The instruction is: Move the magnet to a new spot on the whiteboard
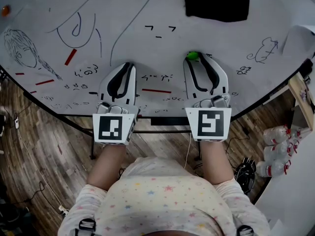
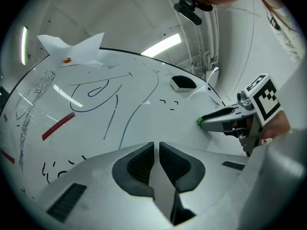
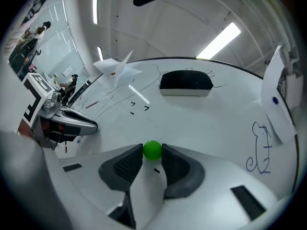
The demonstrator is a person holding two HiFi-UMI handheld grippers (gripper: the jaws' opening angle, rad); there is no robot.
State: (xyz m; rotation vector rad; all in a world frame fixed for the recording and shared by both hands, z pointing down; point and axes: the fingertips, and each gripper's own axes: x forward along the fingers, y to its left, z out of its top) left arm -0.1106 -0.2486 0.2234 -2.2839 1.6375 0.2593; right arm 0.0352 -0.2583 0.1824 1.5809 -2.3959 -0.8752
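1. Right claw is narrowed onto the green ball magnet. Both pads press its sides, and the ball sits right at the tips.
2. Left claw is pinched almost together with only a slit between the pads. Nothing is in it.
3. The magnet is at the face of the whiteboard, between the right claw's tips. Whether it touches the board or has come clear, I cannot tell.
4. Step in hand, as judged: the grasp is made and the relocation is not yet done.
5. The next move calls for a firm pull straight back off the board to break the magnetic hold. After that comes a sideways carry, then a square press onto bare board before the pads ease apart.
6. Candidate spot: open white board ahead and to the right of the right claw.
   - It lies short of the black eraser, which sits well ahead.
   - It also lies inside the pen-drawn mouse, far to the right.
   - The ground between the two claws is busier with pen marks.
7. Pose: both forearms reach forward from the body, side by side and well apart. Each claw points at the board with its marker cube nearest the person.
8. The left claw lies off the right claw's left flank, its tips near the board.
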